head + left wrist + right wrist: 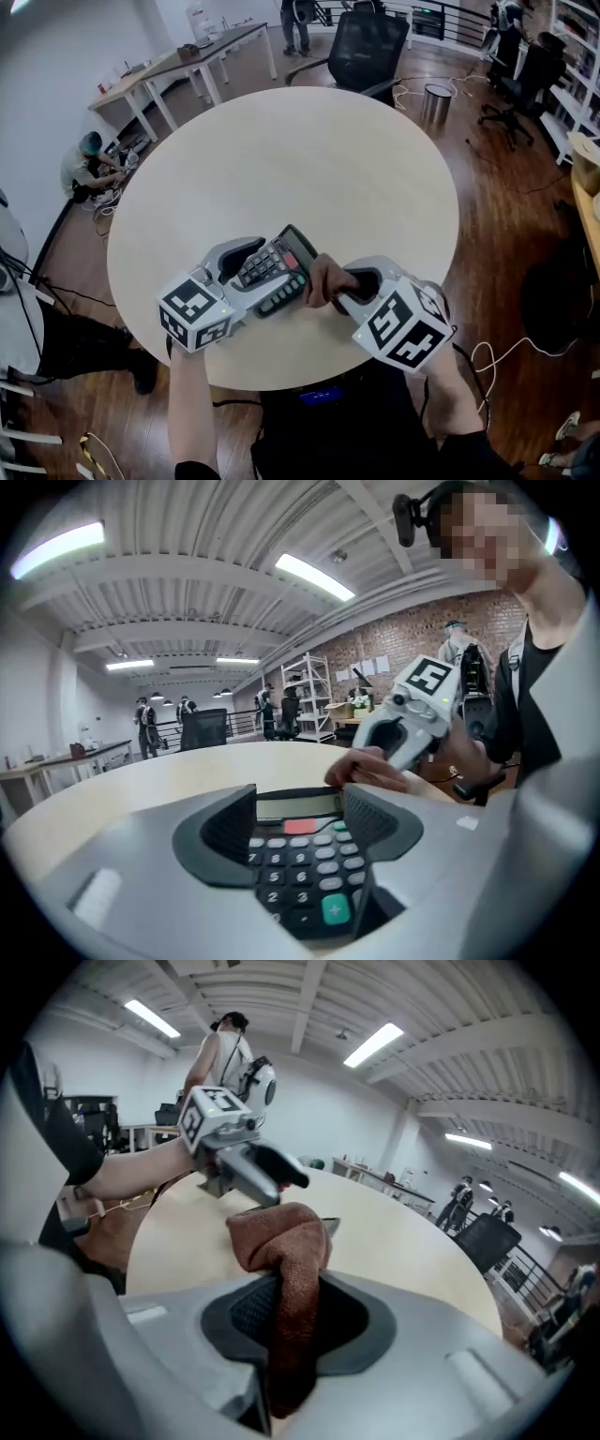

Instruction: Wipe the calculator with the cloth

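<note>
A dark calculator [277, 266] with grey keys and a red key lies slanted near the round table's [281, 159] front edge. It sits between the widely spread jaws of my left gripper [270, 277]. In the left gripper view the calculator [302, 853] runs between the two pads with a dark gap on its right side, so my left gripper [300, 822] is open. My right gripper [349, 287] is shut on a brown cloth [323, 279]. The cloth [281, 1241] bunches out past the jaws and rests at the calculator's right edge.
A black office chair [366, 47] stands beyond the table, with a metal bin [436, 101] to its right. Desks [187, 66] line the far left wall, where a person [89, 167] crouches. Cables [497, 356] trail on the wooden floor at the right.
</note>
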The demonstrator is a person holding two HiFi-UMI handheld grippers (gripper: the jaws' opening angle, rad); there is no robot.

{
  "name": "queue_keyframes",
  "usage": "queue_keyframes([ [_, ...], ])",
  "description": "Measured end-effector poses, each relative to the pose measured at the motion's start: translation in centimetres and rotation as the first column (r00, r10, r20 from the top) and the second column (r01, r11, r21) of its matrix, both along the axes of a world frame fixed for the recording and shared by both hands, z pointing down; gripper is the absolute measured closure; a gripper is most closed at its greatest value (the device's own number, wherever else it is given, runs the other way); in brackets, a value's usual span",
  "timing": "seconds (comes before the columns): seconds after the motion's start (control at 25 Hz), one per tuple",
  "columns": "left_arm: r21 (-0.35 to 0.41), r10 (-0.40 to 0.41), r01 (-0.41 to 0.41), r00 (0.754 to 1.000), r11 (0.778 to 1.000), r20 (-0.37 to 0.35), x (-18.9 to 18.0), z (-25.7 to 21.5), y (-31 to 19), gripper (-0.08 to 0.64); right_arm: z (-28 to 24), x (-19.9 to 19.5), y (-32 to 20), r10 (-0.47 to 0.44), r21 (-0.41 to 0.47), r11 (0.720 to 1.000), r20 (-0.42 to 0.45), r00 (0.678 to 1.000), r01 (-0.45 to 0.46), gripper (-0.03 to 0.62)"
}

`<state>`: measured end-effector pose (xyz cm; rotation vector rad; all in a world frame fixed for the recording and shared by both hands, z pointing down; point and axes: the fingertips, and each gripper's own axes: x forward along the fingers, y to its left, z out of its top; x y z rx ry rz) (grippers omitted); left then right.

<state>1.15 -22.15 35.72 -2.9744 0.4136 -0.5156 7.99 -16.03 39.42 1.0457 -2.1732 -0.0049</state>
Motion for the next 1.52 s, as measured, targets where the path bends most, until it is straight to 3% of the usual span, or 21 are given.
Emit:
queue_keyframes([
  [0.16,-0.111,-0.059,0.060,0.998,0.992,0.009,-2.8,1.3,-3.5,0.258,2.7,-1.1,-1.4,-0.033,-0.044,0.999,-0.120,0.992,0.028,0.509],
  [0.28,-0.193,-0.061,0.056,0.998,0.980,-0.022,-4.3,2.0,-4.3,0.258,3.0,-1.1,-4.6,-0.004,-0.034,0.999,-0.128,0.992,0.000,0.509],
  [0.48,-0.248,-0.112,0.097,0.993,0.964,-0.047,-6.6,3.0,-5.3,0.259,2.7,-2.9,-12.0,-0.004,-0.013,1.000,-0.122,0.993,0.002,0.509],
  [0.64,-0.271,-0.158,0.128,0.983,0.954,-0.094,-7.0,2.7,-5.8,0.262,1.9,-4.4,-16.9,-0.021,0.007,1.000,-0.065,0.998,0.022,0.509],
  [0.84,-0.293,-0.214,0.160,0.964,0.942,-0.159,-8.2,1.7,-6.3,0.262,0.7,-2.0,-18.2,0.099,-0.022,0.995,0.144,0.985,-0.097,0.509],
  [0.96,-0.290,-0.230,0.177,0.960,0.941,-0.159,-8.2,1.7,-6.4,0.262,0.6,-2.5,-18.6,0.098,-0.079,0.994,0.232,0.968,-0.081,0.509],
  [1.2,-0.337,-0.224,0.149,0.955,0.929,-0.196,-7.1,1.5,-6.0,0.262,1.1,-4.2,-15.4,0.049,-0.112,0.993,0.280,0.959,-0.018,0.509],
  [1.4,-0.408,-0.252,0.138,0.937,0.903,-0.242,-6.8,1.2,-6.0,0.267,2.0,-4.9,-13.5,0.046,-0.122,0.993,0.284,0.958,-0.012,0.509],
  [1.52,-0.446,-0.282,0.164,0.936,0.880,-0.212,-6.5,1.3,-6.7,0.267,2.0,-5.1,-14.2,0.057,-0.145,0.989,0.296,0.954,-0.014,0.509],
])
